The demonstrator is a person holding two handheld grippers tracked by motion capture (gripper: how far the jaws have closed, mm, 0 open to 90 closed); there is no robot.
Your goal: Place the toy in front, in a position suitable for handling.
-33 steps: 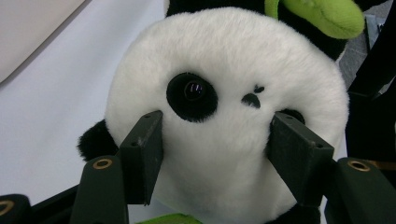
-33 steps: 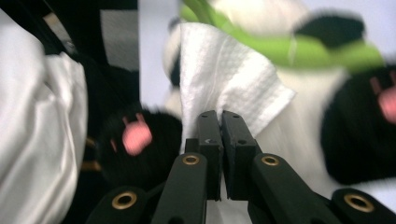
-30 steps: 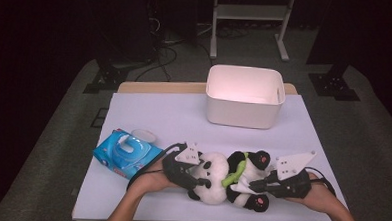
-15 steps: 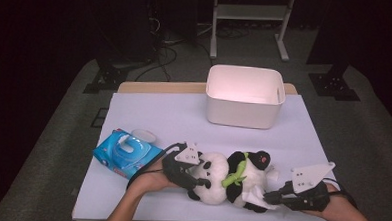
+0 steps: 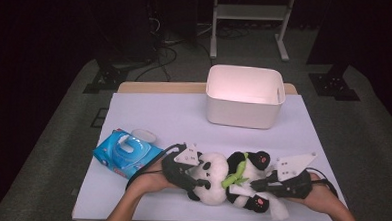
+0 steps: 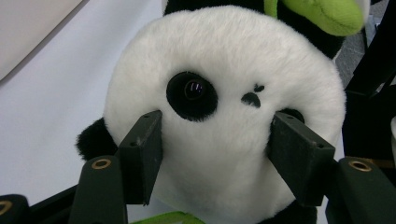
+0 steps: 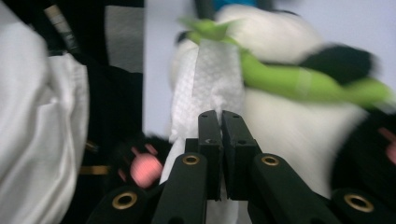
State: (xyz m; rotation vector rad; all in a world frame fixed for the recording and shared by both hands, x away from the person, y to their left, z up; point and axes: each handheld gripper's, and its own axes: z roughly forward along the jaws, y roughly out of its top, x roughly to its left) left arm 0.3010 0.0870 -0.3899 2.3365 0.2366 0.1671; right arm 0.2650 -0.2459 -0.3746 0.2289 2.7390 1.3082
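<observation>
my left gripper (image 5: 197, 176) is clamped on the head of the panda toy (image 5: 226, 179); in the left gripper view both black pads press into the white plush of the panda toy (image 6: 224, 116), one beside the dark eye patch and one at the far cheek, with the face turned toward the camera. the toy lies on its back near the front edge of the white table (image 5: 173, 119), head toward my left hand (image 5: 148, 181) and feet toward my right hand (image 5: 325, 196), a green scarf (image 5: 235, 175) at its neck. my right gripper (image 5: 258, 183) reaches in from the toy's foot end, jaws drawn together on a white wipe (image 7: 212, 88); in the right gripper view the wipe runs up from between the closed fingertips of my right gripper (image 7: 219, 116) and lies against the toy's belly just below the green scarf (image 7: 289, 81). that view is blurred, so finer contact i cannot tell. a blue wipes pack (image 5: 127, 153) lies just beside my left hand, on the table's left. a white bin (image 5: 244, 96) stands at the far side of the table, well apart from the toy and both grippers.
</observation>
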